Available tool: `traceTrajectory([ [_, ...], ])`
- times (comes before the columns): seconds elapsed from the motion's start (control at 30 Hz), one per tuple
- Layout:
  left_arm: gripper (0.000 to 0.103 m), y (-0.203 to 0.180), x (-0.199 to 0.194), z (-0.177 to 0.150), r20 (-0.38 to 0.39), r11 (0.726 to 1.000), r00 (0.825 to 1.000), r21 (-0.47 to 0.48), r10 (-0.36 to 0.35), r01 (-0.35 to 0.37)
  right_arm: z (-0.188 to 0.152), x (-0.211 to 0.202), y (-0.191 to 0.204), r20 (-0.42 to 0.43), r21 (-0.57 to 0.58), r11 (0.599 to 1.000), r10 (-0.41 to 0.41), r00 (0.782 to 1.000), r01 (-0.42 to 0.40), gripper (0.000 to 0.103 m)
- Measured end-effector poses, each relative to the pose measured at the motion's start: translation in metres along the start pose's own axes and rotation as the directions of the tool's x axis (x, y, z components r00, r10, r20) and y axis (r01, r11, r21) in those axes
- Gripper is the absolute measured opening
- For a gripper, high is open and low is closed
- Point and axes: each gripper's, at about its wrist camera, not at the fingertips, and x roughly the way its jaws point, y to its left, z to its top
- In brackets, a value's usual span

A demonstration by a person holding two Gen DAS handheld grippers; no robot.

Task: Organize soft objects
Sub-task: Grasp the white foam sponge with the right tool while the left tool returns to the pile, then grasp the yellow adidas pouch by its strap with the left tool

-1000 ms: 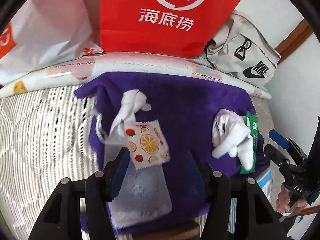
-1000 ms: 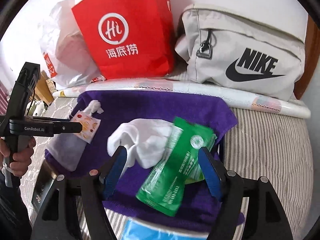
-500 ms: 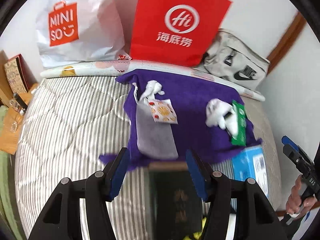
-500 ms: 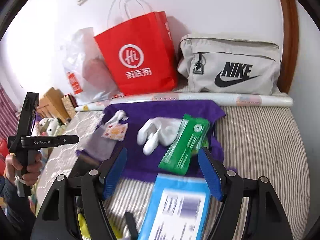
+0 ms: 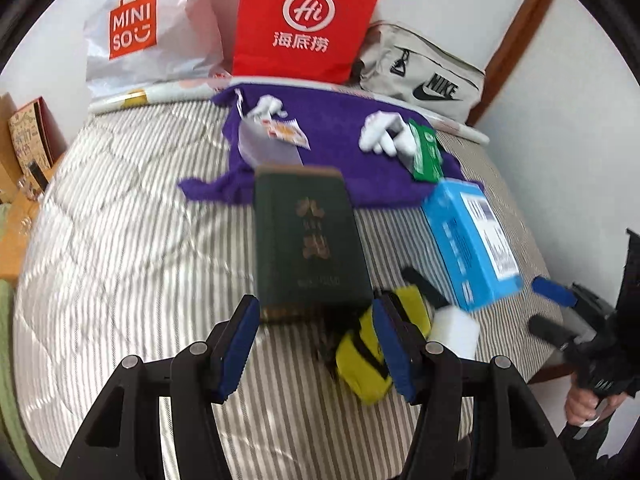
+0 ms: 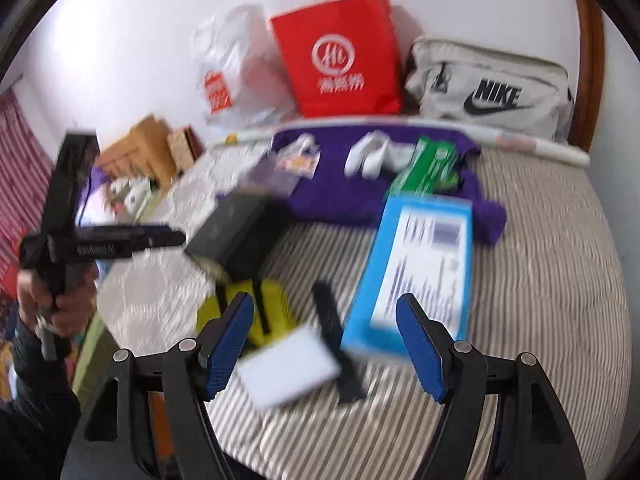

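A purple towel [image 5: 340, 148] lies at the far side of the striped bed. On it sit a white sock [image 5: 382, 132], a second white sock [image 5: 269, 106], a fruit-print sachet [image 5: 285, 131], a grey pouch [image 5: 266, 148] and a green packet [image 5: 426, 151]. The towel also shows in the right wrist view [image 6: 344, 188]. My left gripper [image 5: 316, 344] is open and empty above the near bed. My right gripper [image 6: 326, 346] is open and empty, well back from the towel.
A dark green book [image 5: 306, 240], a blue box [image 5: 470, 240], a yellow pouch [image 5: 364, 360] and a white sponge [image 6: 288, 364] lie on the near bed. A red paper bag [image 5: 304, 20], a white Miniso bag [image 5: 136, 36] and a grey Nike bag [image 5: 424, 76] line the wall.
Both grippers have pulled back and up from the towel. The book, blue box, yellow pouch and sponge have come into view. Both stay open.
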Motion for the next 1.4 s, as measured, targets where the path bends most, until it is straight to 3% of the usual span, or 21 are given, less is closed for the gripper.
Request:
traceTrajectory([
  [0.3,0.057,-0.001,0.023,-0.040,-0.021,1.000,0.999,0.015,-0.026,0.027,-0.041,0.033,0.017,-0.101,0.049,0.999,0.013,0.995,-0.008,0.073],
  [0.6,0.057,0.007,0.030,-0.060,-0.034,0.997,0.997,0.033,-0.064,0.066,-0.038,0.059,0.019,-0.146,0.176,0.984,0.001,0.989,0.025,0.073],
  [0.77,0.057,0.013,0.027,-0.064,-0.030,0.996,0.996,0.028,-0.087,0.088,-0.031,0.070,0.032,-0.159,0.154,0.983,-0.073,0.985,0.098,0.075],
  [0.9,0.057,0.017,0.022,-0.068,-0.022,0.996,0.996,0.038,-0.081,0.082,-0.028,0.078,0.041,-0.167,0.123,0.982,-0.123,0.978,0.144,0.083],
  [1.07,0.057,0.020,0.021,-0.071,-0.017,0.997,0.997,0.038,-0.070,0.071,-0.028,0.087,0.042,-0.168,0.085,0.977,-0.179,0.969,0.195,0.083],
  [1.4,0.057,-0.016,0.024,-0.078,-0.043,0.988,0.993,0.107,-0.105,0.110,-0.035,0.052,0.042,-0.094,0.043,0.993,-0.104,0.990,0.109,0.078],
])
